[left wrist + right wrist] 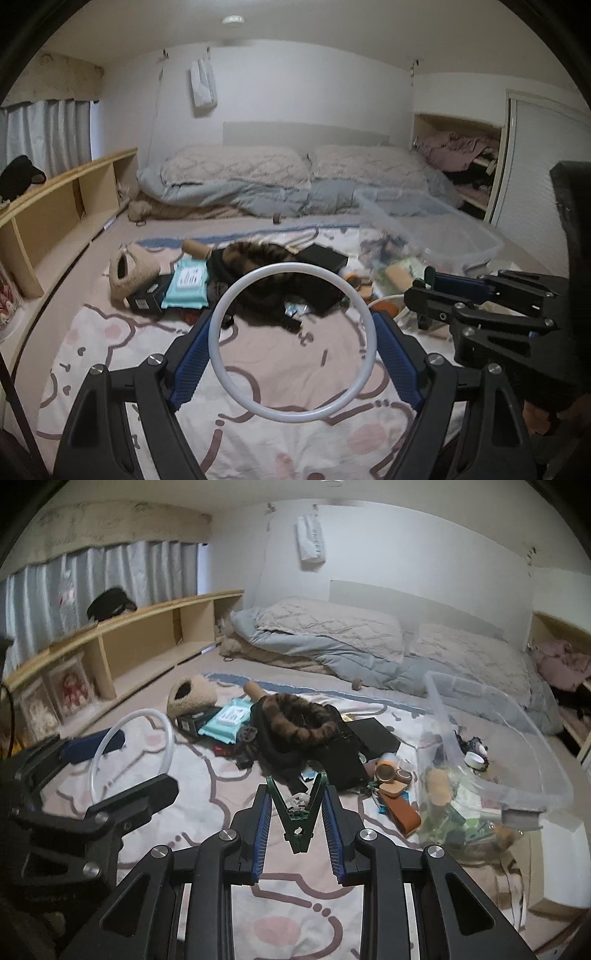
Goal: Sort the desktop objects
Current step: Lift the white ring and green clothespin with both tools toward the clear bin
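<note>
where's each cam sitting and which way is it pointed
Left wrist: sits on the left tool, looking forward and down across the pink cartoon-print blanket toward the pillows; its blue pads grip a white plastic ring, and the right tool shows at the right.
Right wrist: sits on the right tool, facing likewise; its pads pinch a dark green clip, and the left tool shows at the left.
Shared: blanket, ring, clear plastic storage bin.

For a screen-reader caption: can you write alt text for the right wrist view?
The right tool grips a green clip above a pink cartoon blanket. Ahead lie a clutter pile and a clear bin; the left tool holds a white ring.
</note>
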{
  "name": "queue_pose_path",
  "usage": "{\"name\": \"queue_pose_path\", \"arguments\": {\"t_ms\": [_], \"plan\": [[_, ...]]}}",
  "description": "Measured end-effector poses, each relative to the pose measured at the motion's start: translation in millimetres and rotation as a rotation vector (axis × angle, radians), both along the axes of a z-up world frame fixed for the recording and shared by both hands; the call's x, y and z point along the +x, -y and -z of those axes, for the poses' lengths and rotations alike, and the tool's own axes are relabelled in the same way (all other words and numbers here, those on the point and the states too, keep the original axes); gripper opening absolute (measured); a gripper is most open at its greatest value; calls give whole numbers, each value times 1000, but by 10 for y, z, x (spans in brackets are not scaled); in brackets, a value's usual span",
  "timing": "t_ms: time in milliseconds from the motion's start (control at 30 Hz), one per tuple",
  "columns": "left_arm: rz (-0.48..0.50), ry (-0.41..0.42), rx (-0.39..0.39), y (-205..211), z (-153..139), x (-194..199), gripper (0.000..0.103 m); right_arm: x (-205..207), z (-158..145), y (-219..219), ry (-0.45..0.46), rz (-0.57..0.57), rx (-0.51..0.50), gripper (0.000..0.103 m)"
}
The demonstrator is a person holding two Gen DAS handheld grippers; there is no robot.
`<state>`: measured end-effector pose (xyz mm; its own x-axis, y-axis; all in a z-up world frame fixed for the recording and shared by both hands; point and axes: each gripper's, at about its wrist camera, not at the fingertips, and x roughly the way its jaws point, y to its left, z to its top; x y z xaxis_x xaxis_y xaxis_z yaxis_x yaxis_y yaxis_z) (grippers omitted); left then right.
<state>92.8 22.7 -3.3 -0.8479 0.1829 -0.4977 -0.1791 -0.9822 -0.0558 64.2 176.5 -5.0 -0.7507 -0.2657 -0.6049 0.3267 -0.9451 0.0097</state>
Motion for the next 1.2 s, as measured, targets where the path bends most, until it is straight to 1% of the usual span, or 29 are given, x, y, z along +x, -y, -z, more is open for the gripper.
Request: {"name": "queue_pose_path", "arguments": {"t_ms": [100,200,300,467,567,667,733,833,900,1033,1200], "plan": [[13,-14,21,-20,-141,52,84,19,-176,-99,6,24,-17,28],[24,-27,14,-60,-270,79,84,38,-357,-208,-9,58,-25,28],[45,-27,12,-115,-384,83,84,28,-539,-337,-23,102,-55,28],[88,-27,30,-210,-592,-8,84,-39,-837,-537,-48,170,-100,28],[110,-38,31,-282,-722,-99,84,-142,-977,-641,-59,203,-105,28],[127,-38,42,-357,-815,-218,84,-275,-1050,-723,-63,223,-99,28],[132,-28,47,-413,-847,-345,84,-360,-1088,-805,-54,229,-114,28],[139,-15,39,-559,-903,-572,84,-487,-1130,-954,-57,244,-122,28],[140,-25,24,-652,-936,-676,84,-575,-1143,-1062,-66,252,-112,28],[147,-40,2,-866,-986,-941,84,-745,-1144,-1270,-82,266,-79,28],[167,-49,7,-1128,-1030,-1361,84,-1030,-1044,-1597,-87,305,-70,28]]}}
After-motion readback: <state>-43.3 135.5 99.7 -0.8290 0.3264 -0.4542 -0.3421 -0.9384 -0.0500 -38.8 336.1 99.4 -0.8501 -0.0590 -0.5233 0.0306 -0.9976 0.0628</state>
